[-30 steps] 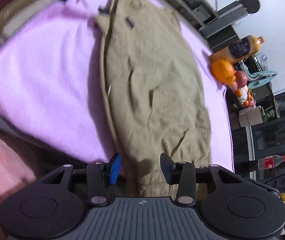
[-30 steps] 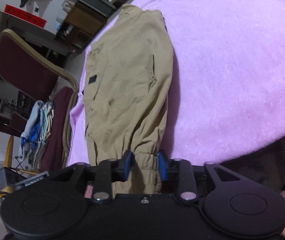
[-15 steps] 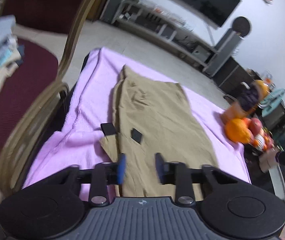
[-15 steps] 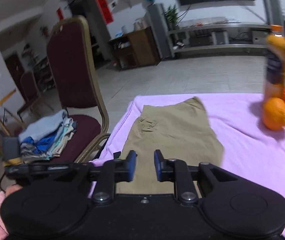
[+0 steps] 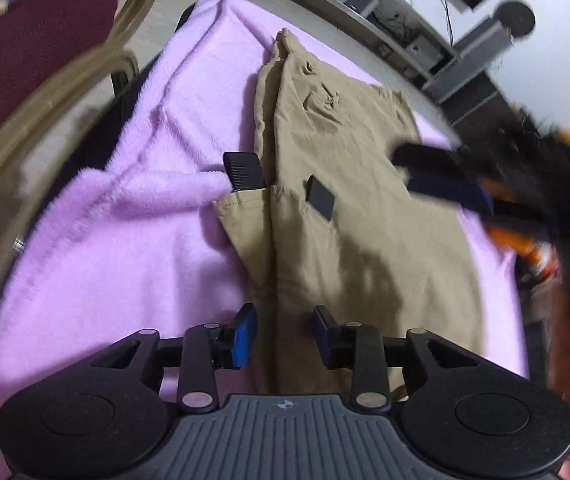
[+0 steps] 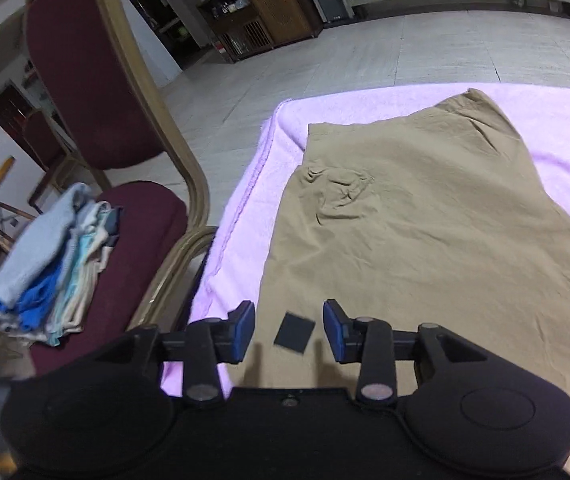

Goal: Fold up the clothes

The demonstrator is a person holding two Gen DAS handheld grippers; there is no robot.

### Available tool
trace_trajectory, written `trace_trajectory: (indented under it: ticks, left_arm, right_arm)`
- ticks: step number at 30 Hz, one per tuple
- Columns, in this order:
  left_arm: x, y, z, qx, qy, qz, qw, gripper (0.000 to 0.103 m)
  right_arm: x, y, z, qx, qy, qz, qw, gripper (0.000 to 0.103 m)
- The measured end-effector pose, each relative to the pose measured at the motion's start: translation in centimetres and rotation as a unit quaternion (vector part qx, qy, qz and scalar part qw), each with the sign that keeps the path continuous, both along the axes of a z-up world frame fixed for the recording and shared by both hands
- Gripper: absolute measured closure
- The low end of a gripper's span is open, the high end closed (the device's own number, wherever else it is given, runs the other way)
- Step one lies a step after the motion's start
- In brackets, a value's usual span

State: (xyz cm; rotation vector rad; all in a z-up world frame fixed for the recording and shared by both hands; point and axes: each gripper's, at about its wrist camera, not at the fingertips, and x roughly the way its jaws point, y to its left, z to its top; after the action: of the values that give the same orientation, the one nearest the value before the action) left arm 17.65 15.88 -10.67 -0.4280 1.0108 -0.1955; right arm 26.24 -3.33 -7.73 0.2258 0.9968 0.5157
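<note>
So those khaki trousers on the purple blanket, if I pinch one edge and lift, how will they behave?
The khaki trousers will probably sag and drape rather than hold shape: the cloth looks thin and puckers at the pocket. They look light, so one pinch should lift them. Lying folded in layers, the lower layer may slip free, and the fleecy purple blanket might drag slightly.

A fuzzy lilac blanket (image 6: 557, 120) covers the support surface — its near-left corner (image 5: 153, 184) is rucked into soft ridges. Directly on it lie folded khaki trousers (image 6: 425, 240), spread flat with a puckered pocket and a small black patch (image 6: 294, 332). A black ribbed tab (image 5: 243, 170) pokes out at the trousers' left edge — touching the blanket.
</note>
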Motion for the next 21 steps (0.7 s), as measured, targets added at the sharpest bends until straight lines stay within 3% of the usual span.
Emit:
trace_trajectory:
  ticks: [2,6,9,14,21]
  left_arm:
    - [-0.5,-0.7,0.3,0.023,-0.012,-0.011,0.9996,0.070]
    - [-0.8,-1.5,0.5,0.030,-0.025,-0.026,0.9989,0.080]
    - [-1.3,-2.3,1.0,0.060,-0.040,-0.024,0.9971,0.080]
    - [-3.4,-5.1,2.4,0.177,-0.101,-0.031,0.9786,0.072]
    - [-4.8,-8.7,0.9,0.247,-0.099,-0.063,0.9620,0.069]
  right_arm:
    - [0.8,1.6,-0.2,-0.025,-0.012,0.009,1.000,0.066]
    - [2.5,4.7,-0.8,-0.068,-0.034,0.022,0.997,0.067]
    - [3.9,5.9,-1.3,-0.082,-0.043,0.011,0.996,0.070]
    - [5.3,6.4,-1.7,-0.067,-0.043,0.003,0.997,0.070]
    - [5.4,4.8,-1.8,-0.045,-0.041,0.007,0.998,0.070]
